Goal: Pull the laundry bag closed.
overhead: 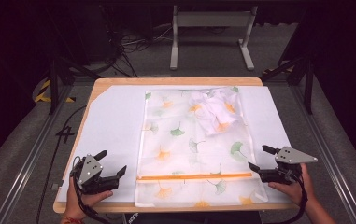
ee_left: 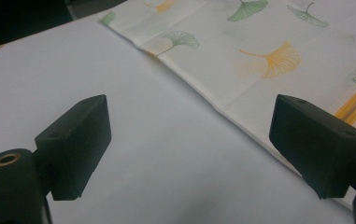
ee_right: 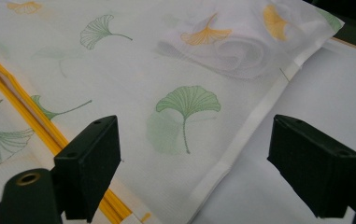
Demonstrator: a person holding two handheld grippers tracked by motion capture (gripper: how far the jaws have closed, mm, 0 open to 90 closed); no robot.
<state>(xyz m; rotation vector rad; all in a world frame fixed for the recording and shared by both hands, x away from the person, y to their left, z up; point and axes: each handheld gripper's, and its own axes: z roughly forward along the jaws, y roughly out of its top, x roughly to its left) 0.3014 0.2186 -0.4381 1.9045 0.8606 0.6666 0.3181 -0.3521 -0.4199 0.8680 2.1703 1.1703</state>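
Two grippers flank a sheer mesh laundry bag (overhead: 192, 149) printed with green and orange ginkgo leaves, and you hold one in each hand at the near edge of the table (overhead: 175, 80). The bag lies flat along the middle of a white sheet (overhead: 115, 126) that covers most of the wooden tabletop, its orange zipper (overhead: 194, 176) running crosswise near your end. Inside the bag, up at its far right corner, sits a crumpled white garment (overhead: 215, 109), seen through the mesh in the right gripper view as a soft roll of cloth (ee_right: 234, 51).

Your left gripper (overhead: 111, 163) rests over the bare white sheet just beside the bag's left edge, apart from it; its jaws stand spread wide with nothing between them. In the left gripper view the bag's folded hem (ee_left: 203, 100) runs diagonally ahead of the jaws, the right jaw standing in front of the fabric and the left one over plain white sheet.

Your right gripper (overhead: 259, 157) sits at the bag's right side, near the zipper's end, its jaws likewise spread and pinching nothing. In the right gripper view the bag's white seamed edge (ee_right: 241, 140) passes between the two jaws, the left jaw over the mesh beside the zipper (ee_right: 35, 126), the right jaw over the white sheet (ee_right: 353, 74).
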